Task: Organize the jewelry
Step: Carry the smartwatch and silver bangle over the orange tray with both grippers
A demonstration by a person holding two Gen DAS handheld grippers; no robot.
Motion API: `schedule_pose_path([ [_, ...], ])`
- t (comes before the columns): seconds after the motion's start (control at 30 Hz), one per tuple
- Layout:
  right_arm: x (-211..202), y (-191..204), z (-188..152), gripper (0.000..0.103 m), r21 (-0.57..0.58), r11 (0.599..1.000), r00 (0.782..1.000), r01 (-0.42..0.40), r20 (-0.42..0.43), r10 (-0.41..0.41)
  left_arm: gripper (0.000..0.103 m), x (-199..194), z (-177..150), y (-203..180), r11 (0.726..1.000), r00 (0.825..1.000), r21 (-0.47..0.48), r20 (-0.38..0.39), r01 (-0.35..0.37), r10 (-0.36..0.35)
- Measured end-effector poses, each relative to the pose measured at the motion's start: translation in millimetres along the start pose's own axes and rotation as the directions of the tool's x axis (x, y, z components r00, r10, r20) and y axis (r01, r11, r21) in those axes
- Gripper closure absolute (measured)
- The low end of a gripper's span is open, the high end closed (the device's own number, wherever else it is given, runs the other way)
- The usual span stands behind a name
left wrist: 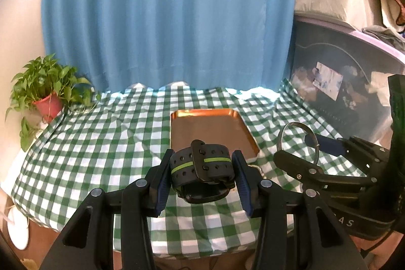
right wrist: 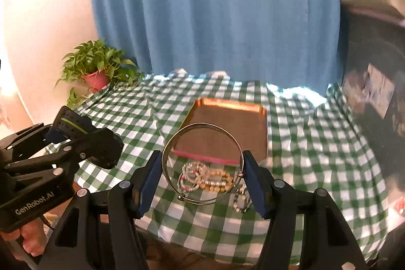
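White lettering reading "GenRobot.AI" runs along the black body of the left claw (right wrist: 83,141), seen from the right wrist view. In the left wrist view, the black body of the right claw (left wrist: 303,151) shows only the letters "A S" of a partly hidden word. Nothing else is legible.

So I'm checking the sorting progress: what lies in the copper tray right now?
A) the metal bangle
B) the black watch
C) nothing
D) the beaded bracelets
C: the copper tray shows only bare surface; the beaded bracelets lie on the checked cloth in front of it.
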State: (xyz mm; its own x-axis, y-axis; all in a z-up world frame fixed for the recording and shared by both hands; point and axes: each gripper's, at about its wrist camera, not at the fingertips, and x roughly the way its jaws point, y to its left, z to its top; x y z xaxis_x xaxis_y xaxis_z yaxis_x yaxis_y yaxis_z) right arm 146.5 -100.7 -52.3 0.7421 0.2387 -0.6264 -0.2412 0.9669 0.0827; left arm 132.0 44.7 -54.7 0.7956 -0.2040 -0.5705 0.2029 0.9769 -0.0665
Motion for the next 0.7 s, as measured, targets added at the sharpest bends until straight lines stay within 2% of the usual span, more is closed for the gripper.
schedule_pose_path([
  [0.27,6.9,-9.5,12.2,0.044,0.007,1.000,1.000,0.018,0.010,-0.018,0.057,16.8,16.0,-3.0,1.000,1.000,0.006,0.003,0.002,-0.002],
  [0.37,14.2,-12.0,15.2,0.044,0.009,1.000,1.000,-0.001,0.008,0.001,0.057,30.1,21.1,-0.6,1.000,1.000,-0.001,0.000,0.023,-0.023],
  [0.7,67.9,-28.8,28.6,0.044,0.026,1.000,1.000,-0.008,-0.008,0.009,0.057,102.3,27.6,5.6,1.000,0.998,-0.004,-0.056,0.016,-0.016],
])
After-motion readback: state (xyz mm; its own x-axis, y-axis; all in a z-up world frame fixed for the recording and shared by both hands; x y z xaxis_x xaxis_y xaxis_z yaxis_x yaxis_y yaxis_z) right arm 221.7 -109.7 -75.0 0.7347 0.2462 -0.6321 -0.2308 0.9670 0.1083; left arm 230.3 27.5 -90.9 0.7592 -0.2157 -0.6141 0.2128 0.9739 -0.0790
